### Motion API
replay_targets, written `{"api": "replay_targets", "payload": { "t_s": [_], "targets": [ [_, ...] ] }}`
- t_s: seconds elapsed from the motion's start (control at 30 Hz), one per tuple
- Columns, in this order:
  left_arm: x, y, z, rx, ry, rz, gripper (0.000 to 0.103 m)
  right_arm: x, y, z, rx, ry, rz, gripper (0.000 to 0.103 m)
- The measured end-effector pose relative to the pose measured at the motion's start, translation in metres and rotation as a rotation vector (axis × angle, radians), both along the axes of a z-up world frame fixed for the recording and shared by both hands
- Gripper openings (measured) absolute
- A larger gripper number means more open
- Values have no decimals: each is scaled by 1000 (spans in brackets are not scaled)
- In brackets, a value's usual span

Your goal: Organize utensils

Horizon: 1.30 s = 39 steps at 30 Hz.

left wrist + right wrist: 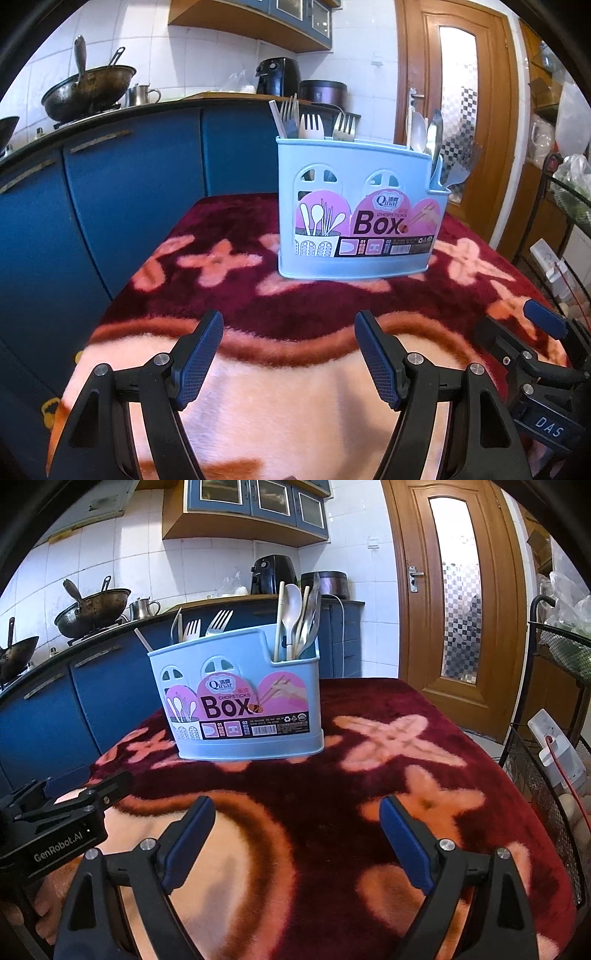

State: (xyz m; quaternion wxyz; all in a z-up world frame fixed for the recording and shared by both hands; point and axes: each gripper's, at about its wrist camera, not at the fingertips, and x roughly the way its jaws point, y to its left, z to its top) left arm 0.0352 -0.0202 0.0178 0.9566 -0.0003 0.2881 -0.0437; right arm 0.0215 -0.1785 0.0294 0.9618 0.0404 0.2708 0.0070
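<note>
1. The utensils' (299, 620) lower ends are hidden inside the blue box (243, 716).
2. The left claw (88, 786) is cut off by the right wrist view's edge.
3. The box label's small print is unreadable.

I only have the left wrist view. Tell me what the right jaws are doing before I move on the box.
Observer: The right gripper has its jaws open with nothing between them, above the blanket, short of the blue box.
Operator: Now describe the box's low end compartment.
Observer: Two pale chopsticks stand in it, either side of a white spoon.
</note>
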Motion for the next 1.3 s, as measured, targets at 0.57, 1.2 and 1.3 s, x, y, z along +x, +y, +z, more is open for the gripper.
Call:
{"api": "replay_targets", "payload": {
  "t_s": [0.57, 1.2, 1.3],
  "targets": [
    [1, -1, -4, -5, 1, 1, 75, -1, 0, -1, 2, -1, -3, 92],
    [1, 0, -4, -12, 5, 2, 75, -1, 1, -2, 0, 4, -1, 92],
    [1, 0, -4, -15, 7, 2, 75, -1, 1, -3, 1, 5, -1, 92]
  ]
}}
